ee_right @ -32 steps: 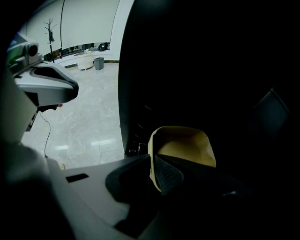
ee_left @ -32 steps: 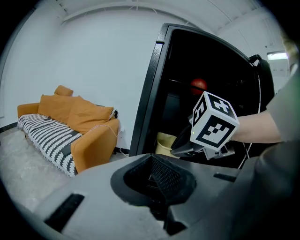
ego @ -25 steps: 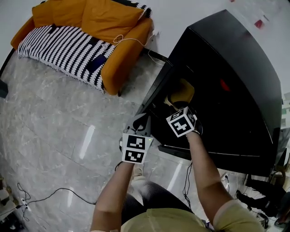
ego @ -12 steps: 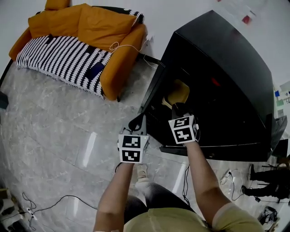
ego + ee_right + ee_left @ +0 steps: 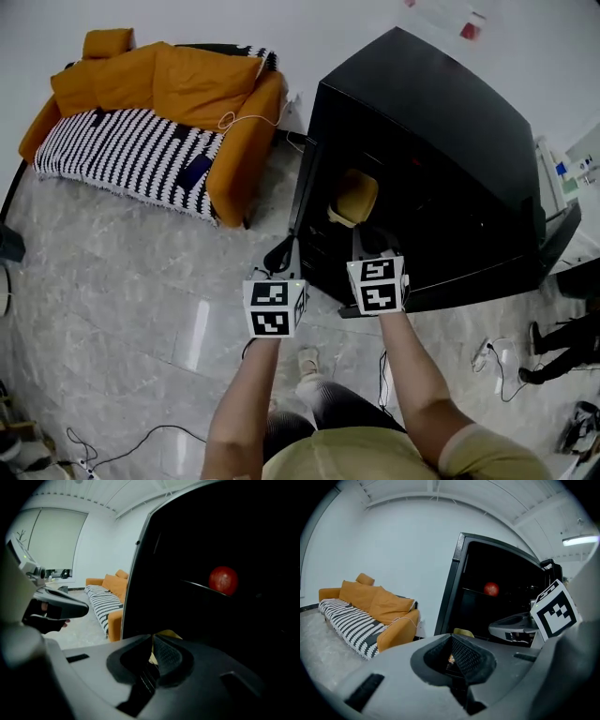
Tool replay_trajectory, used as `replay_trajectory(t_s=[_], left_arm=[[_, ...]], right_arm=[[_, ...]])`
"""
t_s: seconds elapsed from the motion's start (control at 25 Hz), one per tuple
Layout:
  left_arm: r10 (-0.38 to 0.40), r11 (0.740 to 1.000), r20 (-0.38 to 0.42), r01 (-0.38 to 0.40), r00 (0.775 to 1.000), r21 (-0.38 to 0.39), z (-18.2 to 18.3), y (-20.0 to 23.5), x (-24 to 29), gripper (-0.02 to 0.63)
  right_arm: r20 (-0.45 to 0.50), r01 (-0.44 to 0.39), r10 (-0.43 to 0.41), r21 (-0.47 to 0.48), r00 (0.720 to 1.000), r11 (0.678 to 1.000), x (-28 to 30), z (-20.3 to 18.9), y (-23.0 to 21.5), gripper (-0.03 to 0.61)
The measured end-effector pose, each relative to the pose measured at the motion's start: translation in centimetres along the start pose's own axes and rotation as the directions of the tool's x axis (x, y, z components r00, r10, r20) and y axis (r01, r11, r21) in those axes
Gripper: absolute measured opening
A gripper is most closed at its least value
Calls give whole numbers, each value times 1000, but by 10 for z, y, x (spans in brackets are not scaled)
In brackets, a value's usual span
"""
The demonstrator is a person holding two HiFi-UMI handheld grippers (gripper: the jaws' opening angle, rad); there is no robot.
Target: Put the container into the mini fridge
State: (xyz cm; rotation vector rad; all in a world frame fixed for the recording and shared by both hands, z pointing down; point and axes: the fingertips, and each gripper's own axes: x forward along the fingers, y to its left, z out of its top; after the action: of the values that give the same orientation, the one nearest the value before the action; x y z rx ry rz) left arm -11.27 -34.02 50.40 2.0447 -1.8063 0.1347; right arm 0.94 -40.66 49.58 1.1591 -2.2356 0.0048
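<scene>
The person wears a khaki short-sleeved shirt point(image 5: 375, 461), dark finely striped trousers point(image 5: 323, 412) and a pale shoe point(image 5: 307, 361), while the grey left gripper point(image 5: 283, 253) and right gripper point(image 5: 362, 236) each carry a white cube point(image 5: 274, 307) of black square markers and dark mesh-textured pads point(image 5: 466, 656).

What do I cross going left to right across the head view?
Striped blanket → left claw → right claw → loose cable on the floor. The mini fridge and the yellow container inside it overlap the right claw, so I left them out.
</scene>
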Motion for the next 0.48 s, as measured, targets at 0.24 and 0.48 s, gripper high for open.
replay_trajectory(t_s=[0.24, 0.48], left_arm=[[-34, 999, 12, 34, 999, 14, 15, -12, -25, 23], [-75, 996, 20, 74, 997, 53, 26, -30, -51, 23]], right_arm=[[51, 32, -36, 86, 998, 996, -42, 8, 6, 35], [89, 44, -51, 84, 995, 996, -81, 14, 10, 35]])
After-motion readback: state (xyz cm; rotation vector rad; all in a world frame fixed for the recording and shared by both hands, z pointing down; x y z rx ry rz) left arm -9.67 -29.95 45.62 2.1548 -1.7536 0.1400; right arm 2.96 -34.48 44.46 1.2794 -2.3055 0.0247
